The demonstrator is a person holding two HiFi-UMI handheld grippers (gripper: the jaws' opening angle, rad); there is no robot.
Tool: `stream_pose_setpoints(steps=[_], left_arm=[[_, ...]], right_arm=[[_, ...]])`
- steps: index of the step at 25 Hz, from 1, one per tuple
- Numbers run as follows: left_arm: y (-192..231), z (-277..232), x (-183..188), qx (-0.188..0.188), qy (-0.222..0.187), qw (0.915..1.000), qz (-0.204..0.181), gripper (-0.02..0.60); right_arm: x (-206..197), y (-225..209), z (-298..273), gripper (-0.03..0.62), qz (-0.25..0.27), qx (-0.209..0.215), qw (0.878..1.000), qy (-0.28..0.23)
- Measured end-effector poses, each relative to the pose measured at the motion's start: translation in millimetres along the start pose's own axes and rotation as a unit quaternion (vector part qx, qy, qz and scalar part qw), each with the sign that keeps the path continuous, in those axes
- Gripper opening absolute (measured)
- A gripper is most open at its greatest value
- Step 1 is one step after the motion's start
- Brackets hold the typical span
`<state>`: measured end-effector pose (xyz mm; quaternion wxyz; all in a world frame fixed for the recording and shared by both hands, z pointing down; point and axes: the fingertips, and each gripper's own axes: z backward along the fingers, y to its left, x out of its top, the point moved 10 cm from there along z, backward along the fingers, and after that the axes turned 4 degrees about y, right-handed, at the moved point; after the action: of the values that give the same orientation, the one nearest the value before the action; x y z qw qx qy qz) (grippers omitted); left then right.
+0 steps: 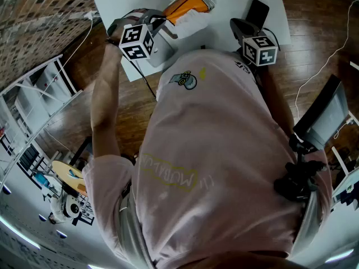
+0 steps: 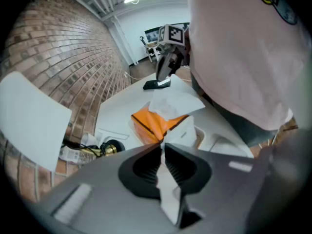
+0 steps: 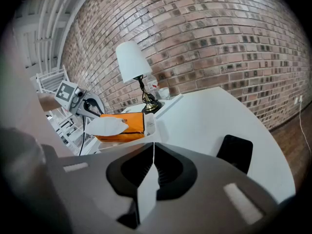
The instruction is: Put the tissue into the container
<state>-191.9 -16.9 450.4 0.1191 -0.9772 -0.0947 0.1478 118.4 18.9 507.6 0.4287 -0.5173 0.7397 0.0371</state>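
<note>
The left gripper (image 2: pixel 163 149) is clenched. Its jaws are almost together on a white tissue (image 2: pixel 187 132): a strip of it shows between the ribbed pads, and a folded peak sticks out just past the tips. Just to the right of those tips lies the rounded rim of a white container (image 2: pixel 218 141). Whether the tissue hangs over it or beside it cannot be told, nor what lies inside it. Straight ahead of the jaws, a little farther off, stands an orange tissue box (image 2: pixel 155 122) with a top sheet (image 2: pixel 171 101) fanning out of its slot. To the left of the jaws, the brass foot of a lamp (image 2: pixel 108 149) stands on the white table (image 2: pixel 117 112), and its pale shade fills the left edge of the view.

The right gripper (image 3: pixel 152 147) is closed, its jaws tip to tip with nothing held between them. It is well apart from the tissue and hovers over bare tabletop. Ahead and slightly to its left lies the same orange box, side on, with the sheet drooping from it. Ahead to its right, a black phone (image 3: pixel 235 152) lies flat on the table. Beyond the box is the lamp, upright, and behind it the brick wall (image 3: pixel 219 43).
</note>
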Motion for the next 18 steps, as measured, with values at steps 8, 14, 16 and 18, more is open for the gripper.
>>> stream_pose_setpoints(steps=[8,14,16,18], left_arm=[[25,30,42,-0.012,0.100,0.9792,-0.176,0.026],[38,56,78,-0.039,0.144,0.9541,-0.259,0.023],[47,76,89,-0.041,0.152,0.9515,-0.264,0.023],[57,98,96,-0.043,0.160,0.9484,-0.270,0.021]], right_arm=[[-5,-9,24,0.008,-0.002,-0.010,1.000,-0.029],[-5,-4,37,0.006,0.028,-0.012,0.998,-0.060],[-5,-7,40,0.008,0.025,-0.011,0.998,-0.065],[-5,-13,41,0.007,0.016,-0.012,0.998,-0.066]])
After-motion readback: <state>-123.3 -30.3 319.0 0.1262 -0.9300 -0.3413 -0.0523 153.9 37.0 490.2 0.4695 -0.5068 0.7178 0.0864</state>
